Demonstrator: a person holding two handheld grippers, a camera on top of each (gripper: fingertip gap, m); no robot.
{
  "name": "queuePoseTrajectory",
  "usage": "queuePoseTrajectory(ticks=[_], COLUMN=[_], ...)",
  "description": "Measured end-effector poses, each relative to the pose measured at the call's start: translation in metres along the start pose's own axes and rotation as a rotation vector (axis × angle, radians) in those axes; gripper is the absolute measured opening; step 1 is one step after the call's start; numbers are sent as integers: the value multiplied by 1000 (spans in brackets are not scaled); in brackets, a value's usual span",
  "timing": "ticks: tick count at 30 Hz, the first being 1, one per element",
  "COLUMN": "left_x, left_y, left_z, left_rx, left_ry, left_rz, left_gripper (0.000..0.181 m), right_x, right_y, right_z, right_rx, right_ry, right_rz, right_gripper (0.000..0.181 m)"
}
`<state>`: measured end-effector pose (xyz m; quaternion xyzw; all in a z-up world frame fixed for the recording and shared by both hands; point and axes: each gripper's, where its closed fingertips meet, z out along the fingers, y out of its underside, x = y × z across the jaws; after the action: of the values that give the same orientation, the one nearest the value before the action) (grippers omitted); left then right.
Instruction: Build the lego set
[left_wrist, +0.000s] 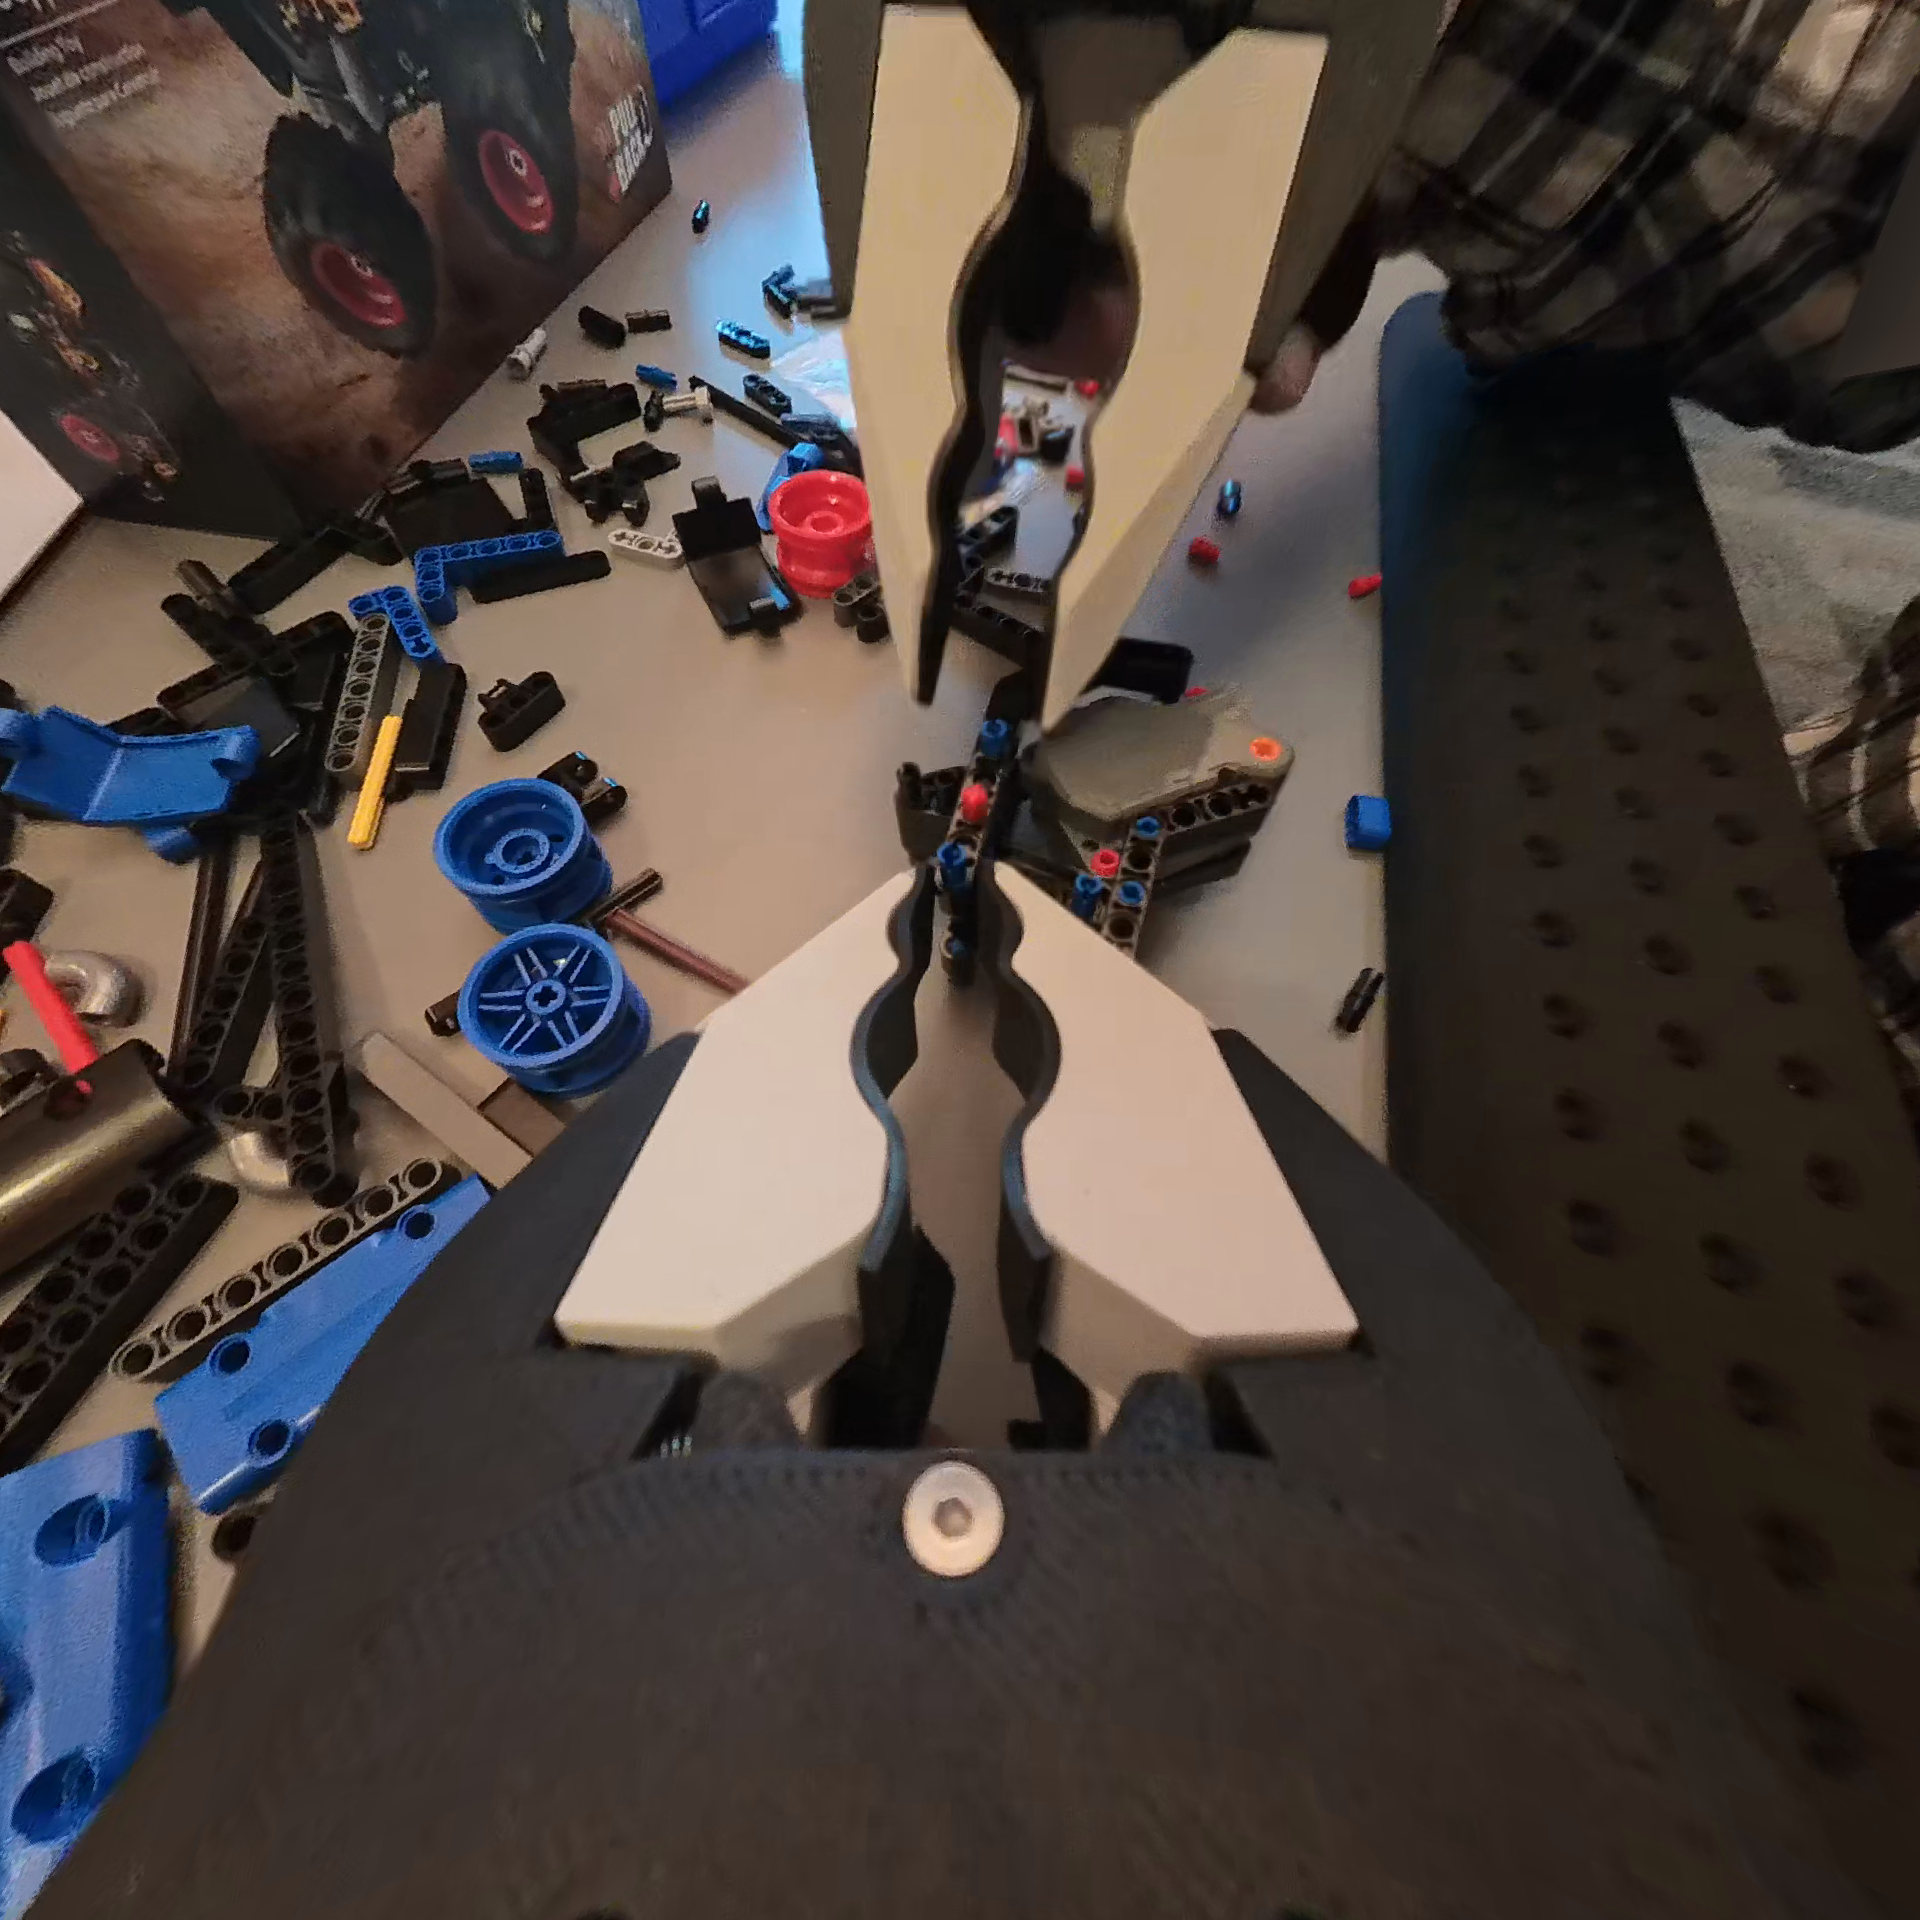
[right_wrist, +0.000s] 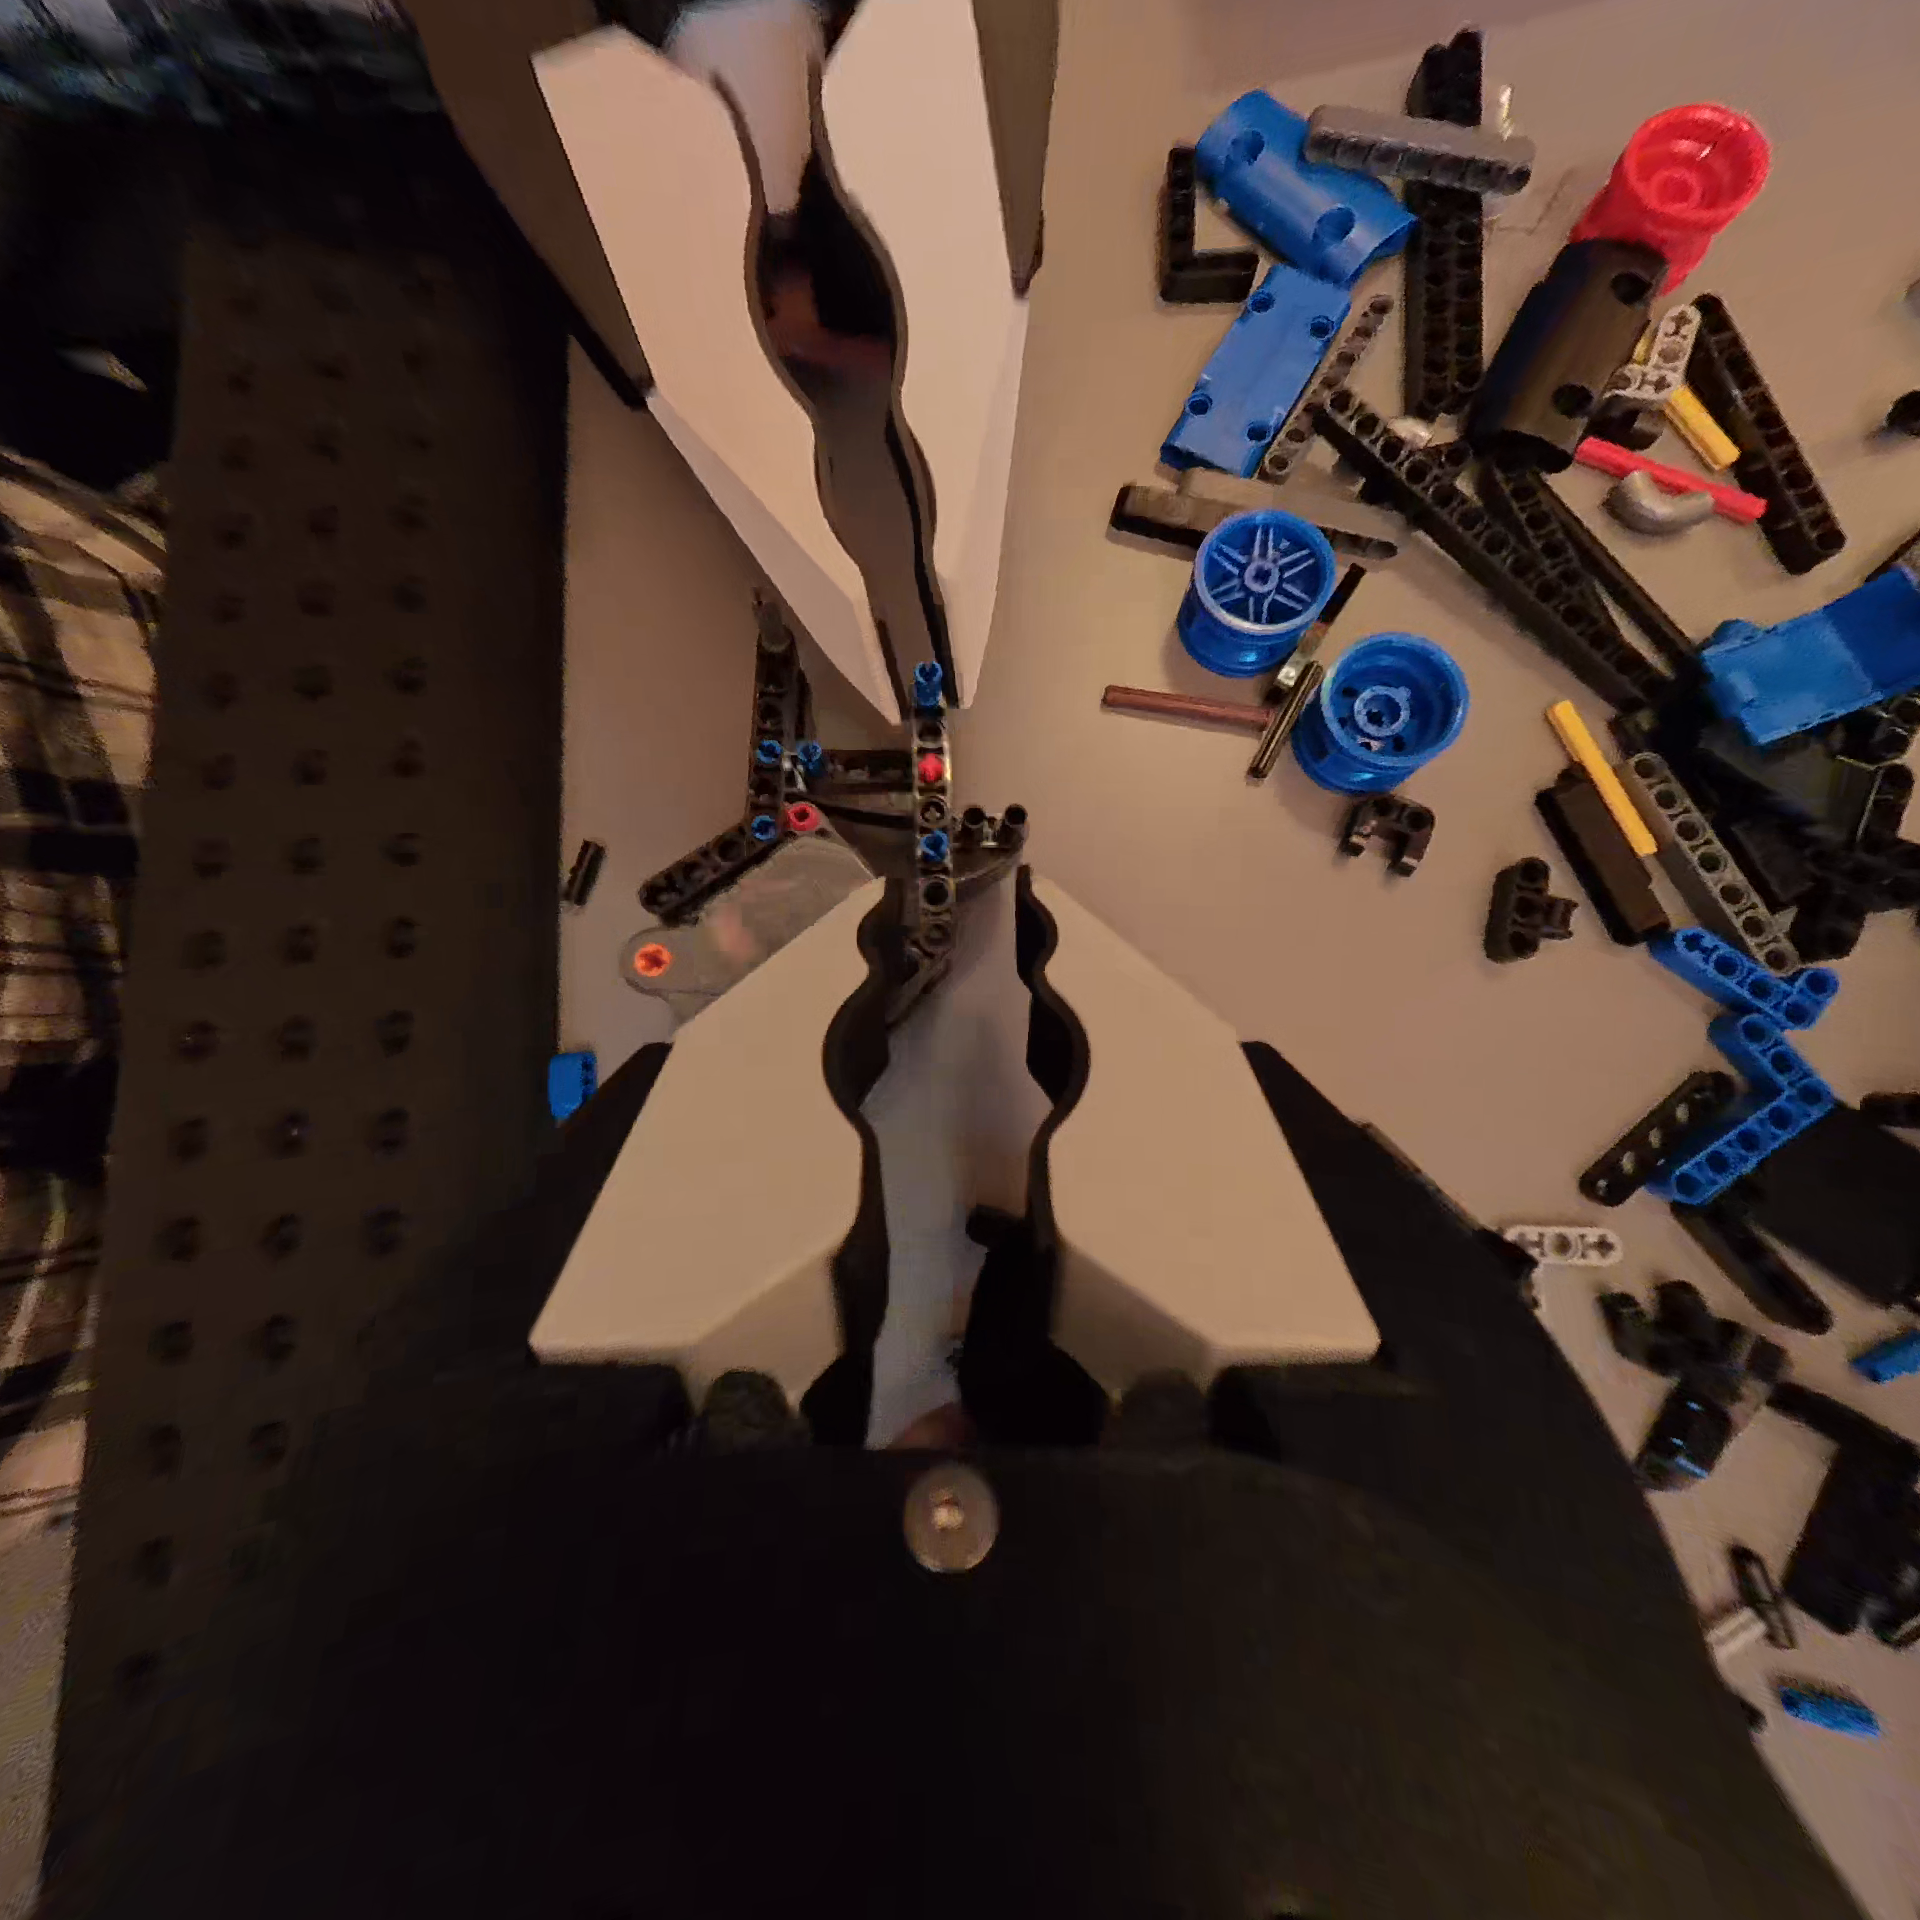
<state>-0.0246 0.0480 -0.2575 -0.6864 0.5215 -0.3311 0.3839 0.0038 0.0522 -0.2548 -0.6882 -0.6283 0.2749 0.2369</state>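
Grey table (left_wrist: 790, 727), loose parts scattered left. Black assembly (left_wrist: 1132, 821) mid-table by blue chair (left_wrist: 1558, 831). Left gripper (left_wrist: 956, 894) clamped on its beam (left_wrist: 961, 831); right gripper (right_wrist: 951, 883) clamped on opposite end.

Partly built frame (left_wrist: 1049, 831) lies between both tools, loose parts (left_wrist: 436, 644) to its left.

A partly built assembly (left_wrist: 1101, 821) of black beams, blue and red pins and a grey block lies on the table (left_wrist: 748, 769), one beam (right_wrist: 932, 831) standing on edge.
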Motion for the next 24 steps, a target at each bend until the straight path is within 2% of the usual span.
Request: queuePoseTrajectory(ticks=[2, 4, 5, 7, 10, 14, 19, 24], left_x=[-5, -13, -12, -2, 23, 27, 27, 32], left_y=[-2, -13, -18, -21, -18, 1, 4, 4], left_z=[-3, -13, -18, -21, -9, 11, 17, 21], left_rx=[12, 45, 61, 40, -37, -185, -191, -178], left_ry=[-36, -110, -128, -142, -153, -231, -247, -229], left_rz=[-7, 17, 34, 101, 216, 343, 360, 361], left_gripper=[8, 31, 34, 38, 47, 42, 29, 24], right_x=[3, 2, 3, 7, 5, -3, -9, -6], right_y=[6, 7, 7, 11, 17, 25, 22, 22], right_z=[-3, -4, -5, -11, -19, -16, -13, -11], right_rx=[-19, -7, 8, 36, 68, 69, 92, 53], right_ry=[33, 41, 43, 68, 73, 53, 59, 128], right_rz=[-14, 10, 30, 70, 111, 127, 126, 66], right_gripper=[13, 6, 7, 13, 23, 18, 2, 0])
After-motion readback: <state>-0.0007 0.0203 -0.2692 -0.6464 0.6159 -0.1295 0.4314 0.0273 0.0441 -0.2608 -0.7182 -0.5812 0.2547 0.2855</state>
